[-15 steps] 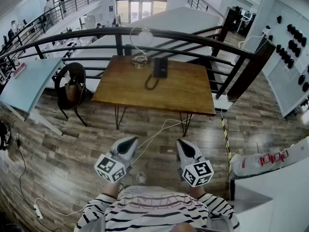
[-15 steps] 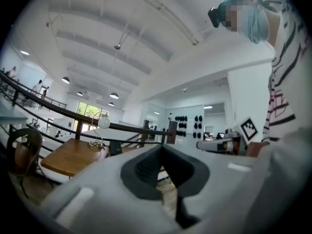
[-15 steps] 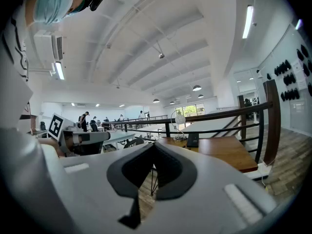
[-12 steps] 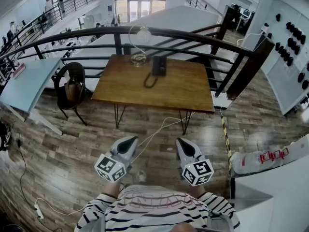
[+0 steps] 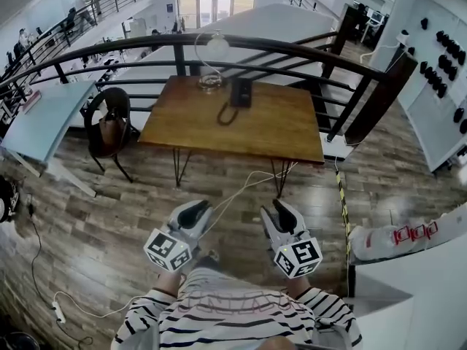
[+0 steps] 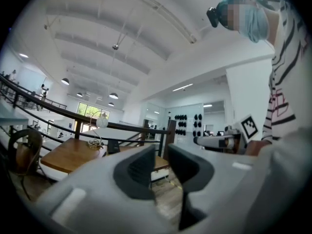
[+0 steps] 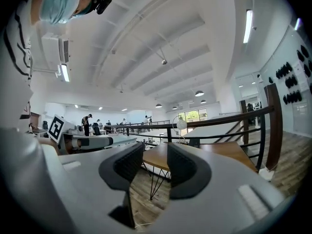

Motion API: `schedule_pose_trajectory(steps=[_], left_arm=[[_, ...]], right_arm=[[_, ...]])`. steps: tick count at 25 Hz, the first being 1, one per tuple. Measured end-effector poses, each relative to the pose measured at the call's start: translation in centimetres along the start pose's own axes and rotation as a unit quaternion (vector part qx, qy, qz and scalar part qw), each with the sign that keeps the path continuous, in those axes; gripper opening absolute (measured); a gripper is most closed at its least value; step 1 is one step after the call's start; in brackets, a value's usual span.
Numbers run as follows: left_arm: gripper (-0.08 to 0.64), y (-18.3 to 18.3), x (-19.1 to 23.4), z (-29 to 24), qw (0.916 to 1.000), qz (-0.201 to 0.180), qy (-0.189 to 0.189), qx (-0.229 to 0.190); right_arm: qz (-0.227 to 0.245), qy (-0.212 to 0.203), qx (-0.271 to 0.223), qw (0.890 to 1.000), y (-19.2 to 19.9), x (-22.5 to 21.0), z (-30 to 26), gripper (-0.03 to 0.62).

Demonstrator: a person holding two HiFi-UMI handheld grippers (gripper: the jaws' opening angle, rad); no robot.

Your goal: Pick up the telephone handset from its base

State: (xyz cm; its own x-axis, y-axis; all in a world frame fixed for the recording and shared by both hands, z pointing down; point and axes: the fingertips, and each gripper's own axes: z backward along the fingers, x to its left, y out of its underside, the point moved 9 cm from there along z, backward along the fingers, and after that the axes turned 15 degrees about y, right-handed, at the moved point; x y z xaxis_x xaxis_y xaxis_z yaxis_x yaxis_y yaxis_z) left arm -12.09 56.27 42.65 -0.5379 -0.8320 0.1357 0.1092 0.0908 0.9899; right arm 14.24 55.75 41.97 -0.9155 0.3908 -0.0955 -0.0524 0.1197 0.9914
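Note:
A black telephone [image 5: 241,92] with its handset on the base stands at the far side of a wooden table [image 5: 270,133], and its coiled cord [image 5: 227,114] lies in front of it. In the left gripper view the telephone [image 6: 113,146] is a small dark box, far off. It shows just as far away in the right gripper view [image 7: 194,143]. My left gripper [image 5: 192,213] and right gripper [image 5: 285,215] hover over the floor, well short of the table, both pointing level at it. The left gripper [image 6: 162,161] has only a narrow slit between its jaws. The right gripper [image 7: 156,161] stands wider. Both are empty.
A globe lamp [image 5: 211,55] stands on the table beside the telephone. A black railing [image 5: 292,49] runs behind the table, a chair with a bag [image 5: 108,126] sits at its left, and a white cable [image 5: 241,192] trails across the wooden floor. White cabinets [image 5: 408,283] stand at the right.
The table and both grippers sit slightly higher in the head view, and the person's leg shows between the grippers. The jaws look the same.

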Motion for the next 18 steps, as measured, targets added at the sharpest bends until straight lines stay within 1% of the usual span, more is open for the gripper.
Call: schedule_pose_trajectory(steps=[1,2,4,6,11,18], left_arm=[[0.139,0.1,0.2,-0.3,1.0,0.0,-0.001,0.0],[0.19,0.2,0.4,-0.7,1.0,0.001,-0.002,0.001],[0.19,0.4,1.3,-1.5,1.0,0.003,-0.004,0.003],[0.19,0.6,2.5,-2.4,1.0,0.006,-0.002,0.001],[0.19,0.2,6.9,-4.5,0.9998,0.017,0.012,-0.004],[0.202,-0.5,15.3,-7.3,0.9988,0.031,0.037,0.001]], right_arm=[[0.004,0.0,0.0,1.0,0.0,-0.2,-0.2,0.144],[0.006,0.0,0.001,1.0,0.0,-0.3,-0.4,0.143],[0.007,-0.001,0.004,1.0,0.1,-0.7,-1.2,0.155],[0.006,0.0,0.007,1.0,0.3,-1.1,-2.3,0.196],[-0.003,0.016,0.016,1.0,-0.1,-2.4,-6.5,0.24],[-0.005,0.034,0.02,0.999,-1.0,-3.0,-14.4,0.252]])
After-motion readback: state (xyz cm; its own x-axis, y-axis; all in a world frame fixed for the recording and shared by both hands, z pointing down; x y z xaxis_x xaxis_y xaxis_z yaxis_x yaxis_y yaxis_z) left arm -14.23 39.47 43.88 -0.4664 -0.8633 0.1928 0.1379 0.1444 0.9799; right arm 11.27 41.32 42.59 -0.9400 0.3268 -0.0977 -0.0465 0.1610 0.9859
